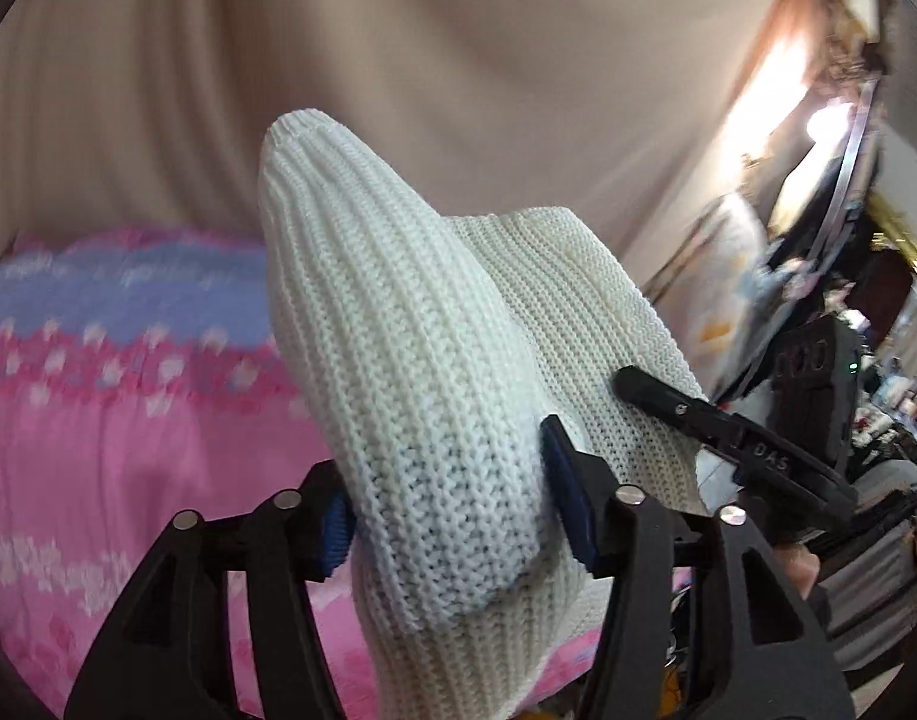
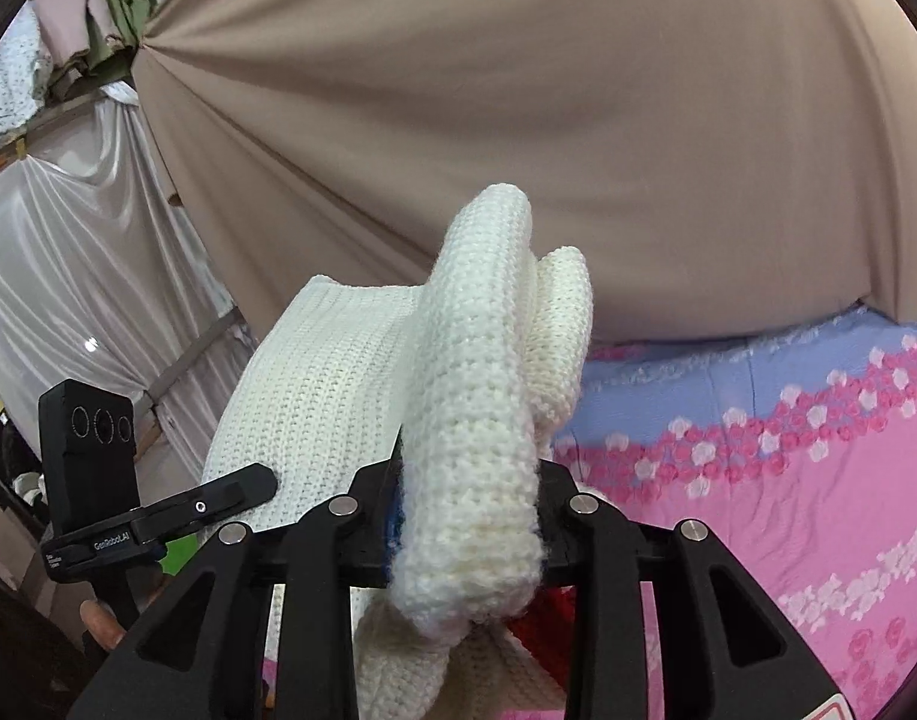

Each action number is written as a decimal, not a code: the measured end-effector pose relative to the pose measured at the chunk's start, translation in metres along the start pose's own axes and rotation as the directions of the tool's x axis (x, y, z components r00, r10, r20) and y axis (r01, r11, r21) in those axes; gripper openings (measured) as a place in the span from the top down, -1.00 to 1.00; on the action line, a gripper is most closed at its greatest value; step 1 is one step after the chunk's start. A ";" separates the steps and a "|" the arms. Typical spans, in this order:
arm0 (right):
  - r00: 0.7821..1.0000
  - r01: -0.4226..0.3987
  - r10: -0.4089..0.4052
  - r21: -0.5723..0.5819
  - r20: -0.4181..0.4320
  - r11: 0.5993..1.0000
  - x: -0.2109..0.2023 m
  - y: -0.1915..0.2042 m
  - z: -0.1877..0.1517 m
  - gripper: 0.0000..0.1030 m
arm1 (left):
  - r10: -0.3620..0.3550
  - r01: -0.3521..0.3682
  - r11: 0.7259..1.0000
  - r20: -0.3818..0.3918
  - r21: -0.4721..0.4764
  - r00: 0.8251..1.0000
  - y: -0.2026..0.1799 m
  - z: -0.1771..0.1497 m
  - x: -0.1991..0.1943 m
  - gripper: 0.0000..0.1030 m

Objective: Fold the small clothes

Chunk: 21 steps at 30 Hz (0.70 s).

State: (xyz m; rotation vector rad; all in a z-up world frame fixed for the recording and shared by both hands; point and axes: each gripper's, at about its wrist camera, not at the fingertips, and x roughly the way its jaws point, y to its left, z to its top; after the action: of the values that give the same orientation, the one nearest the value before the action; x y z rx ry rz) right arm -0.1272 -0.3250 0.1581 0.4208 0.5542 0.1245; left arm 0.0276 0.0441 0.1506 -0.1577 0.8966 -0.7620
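Observation:
A white knitted garment (image 1: 410, 372) is held up in the air between both grippers, above a pink and blue bedspread (image 1: 98, 390). My left gripper (image 1: 452, 504) is shut on a thick bunched fold of it, blue pads pressing both sides. My right gripper (image 2: 464, 516) is shut on another bunched fold of the same white knitted garment (image 2: 476, 396), which stands up between its fingers. The right gripper's fingers (image 1: 698, 408) show at the right of the left wrist view; the left gripper's fingers (image 2: 218, 498) show at the left of the right wrist view.
A beige curtain (image 2: 518, 120) hangs behind the bed. The bedspread (image 2: 788, 480) lies below to the right. White draped cloth (image 2: 68, 270) and shelving stand at the left. A red item (image 2: 548, 630) peeks out under the garment. Cluttered furniture (image 1: 848, 300) stands at the right.

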 end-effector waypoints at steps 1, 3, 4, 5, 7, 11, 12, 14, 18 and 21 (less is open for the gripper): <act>0.999 0.010 -0.009 0.011 -0.036 1.000 0.016 -0.013 -0.012 0.24 | 0.035 -0.036 0.999 -0.041 -0.032 0.999 0.022 -0.015 0.017 -0.19; 0.991 0.079 -0.074 0.039 -0.115 0.996 0.057 -0.047 -0.053 0.19 | 0.098 -0.116 0.987 -0.155 -0.111 0.983 0.061 -0.050 0.058 -0.18; 0.980 0.119 -0.108 0.062 -0.165 0.991 0.072 -0.064 -0.074 0.19 | 0.122 -0.159 0.974 -0.213 -0.162 0.969 0.083 -0.072 0.075 -0.16; 0.963 0.168 -0.141 0.101 -0.229 0.981 0.086 -0.085 -0.098 0.19 | 0.148 -0.198 0.960 -0.243 -0.198 0.959 0.099 -0.088 0.081 -0.14; 0.931 0.238 -0.168 0.189 -0.324 0.953 0.094 -0.124 -0.139 0.19 | 0.131 -0.195 0.942 -0.237 -0.272 0.963 0.117 -0.111 0.077 -0.16; 0.914 0.272 -0.176 0.229 -0.366 0.935 0.079 -0.153 -0.173 -0.06 | 0.142 -0.189 0.927 -0.163 -0.323 0.976 0.120 -0.113 0.064 -0.52; 0.914 0.266 -0.170 0.226 -0.369 0.937 0.080 -0.154 -0.172 -0.16 | 0.167 -0.208 0.926 -0.154 -0.316 0.974 0.118 -0.108 0.064 -0.64; 0.916 0.255 -0.162 0.221 -0.367 0.941 0.091 -0.154 -0.168 -0.33 | 0.205 -0.242 0.918 -0.146 -0.314 0.968 0.119 -0.103 0.073 -0.71; 0.897 0.227 -0.128 0.195 -0.423 0.954 0.140 -0.149 -0.164 -0.45 | 0.246 -0.318 0.883 -0.236 -0.345 0.940 0.138 -0.111 0.105 -0.73; 0.862 0.240 -0.139 0.151 -0.488 0.959 0.179 -0.146 -0.171 -0.50 | 0.202 -0.314 0.844 -0.285 -0.434 0.937 0.166 -0.129 0.125 -0.76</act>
State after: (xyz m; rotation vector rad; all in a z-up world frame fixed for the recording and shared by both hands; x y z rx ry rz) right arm -0.0675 -0.3568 -0.1212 0.5399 1.0981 -0.0257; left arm 0.0670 0.1066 -0.0821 -0.3785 1.2906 -0.2941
